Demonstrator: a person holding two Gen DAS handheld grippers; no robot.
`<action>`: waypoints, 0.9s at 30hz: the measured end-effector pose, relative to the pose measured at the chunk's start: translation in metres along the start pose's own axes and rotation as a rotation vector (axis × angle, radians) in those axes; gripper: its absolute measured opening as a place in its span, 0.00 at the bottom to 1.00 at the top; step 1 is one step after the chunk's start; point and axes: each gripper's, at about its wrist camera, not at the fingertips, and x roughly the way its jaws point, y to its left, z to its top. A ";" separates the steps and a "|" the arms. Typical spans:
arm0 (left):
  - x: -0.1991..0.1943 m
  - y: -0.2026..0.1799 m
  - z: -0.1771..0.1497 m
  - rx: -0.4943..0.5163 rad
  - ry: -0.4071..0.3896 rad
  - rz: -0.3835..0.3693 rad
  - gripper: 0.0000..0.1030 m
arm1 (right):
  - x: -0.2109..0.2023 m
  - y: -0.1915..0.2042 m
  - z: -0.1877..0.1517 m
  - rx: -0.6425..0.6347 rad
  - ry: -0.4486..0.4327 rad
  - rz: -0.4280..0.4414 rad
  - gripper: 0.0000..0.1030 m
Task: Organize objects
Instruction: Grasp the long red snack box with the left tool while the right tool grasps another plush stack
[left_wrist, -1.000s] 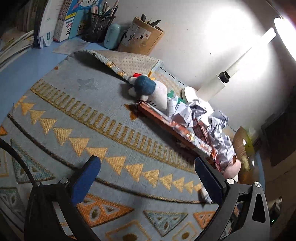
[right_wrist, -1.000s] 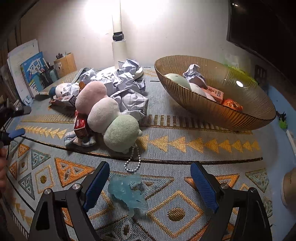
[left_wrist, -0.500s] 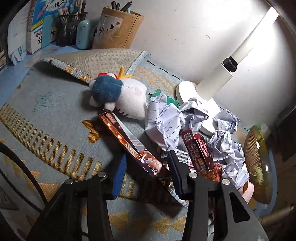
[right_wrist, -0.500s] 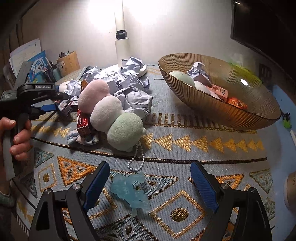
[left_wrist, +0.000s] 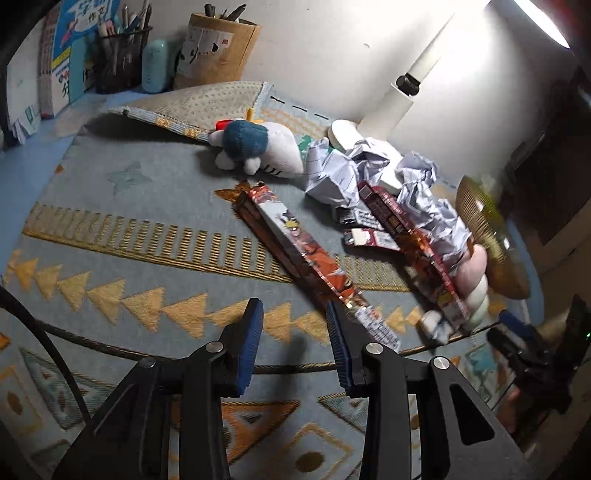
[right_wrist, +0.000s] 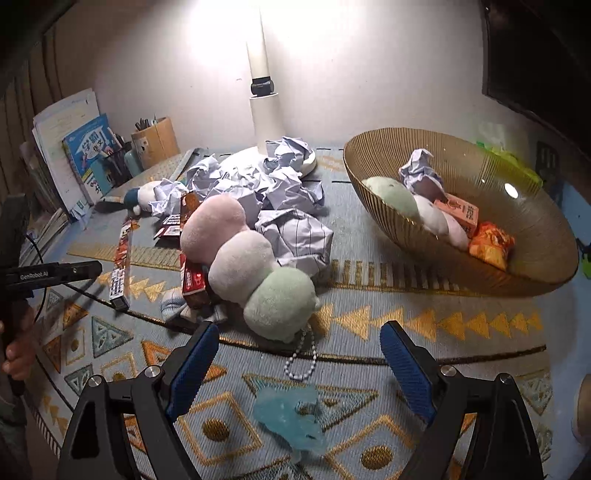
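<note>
A long red snack box (left_wrist: 295, 240) lies slantwise on the patterned rug (left_wrist: 129, 192), apart from the pile. My left gripper (left_wrist: 295, 325) hovers at its near end with the jaws narrow and opening. Only rug shows between them, and the box end runs past the outside of the right finger (left_wrist: 338, 343). From the right wrist view the same box (right_wrist: 122, 258) lies beside the left gripper (right_wrist: 96, 266). My right gripper (right_wrist: 299, 328) stands wide open above a blue translucent toy (right_wrist: 291, 417) and a bead chain (right_wrist: 303, 360), holding nothing.
A pink, white and green plush (right_wrist: 243, 258) lies among crumpled papers (right_wrist: 266, 177) and small red boxes (right_wrist: 194, 282). The gold bowl (right_wrist: 517, 206) at right holds a plush, paper and packets. A lamp (right_wrist: 264, 110), pen holders (left_wrist: 218, 48), books and a blue-headed plush (left_wrist: 258, 147) stand behind.
The left gripper went from wide open to narrow around the long red box, then drew back. The box now lies clear of the pile and outside the jaws. The right gripper kept still.
</note>
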 end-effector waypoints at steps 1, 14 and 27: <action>0.004 -0.001 0.003 -0.039 -0.002 -0.020 0.36 | 0.003 0.006 0.006 -0.037 -0.005 -0.011 0.86; 0.047 -0.065 0.004 0.105 -0.101 0.349 0.41 | 0.035 0.041 0.011 -0.235 0.028 -0.102 0.53; -0.030 -0.077 -0.083 0.486 0.035 0.141 0.20 | -0.064 0.042 -0.028 0.128 0.115 0.187 0.53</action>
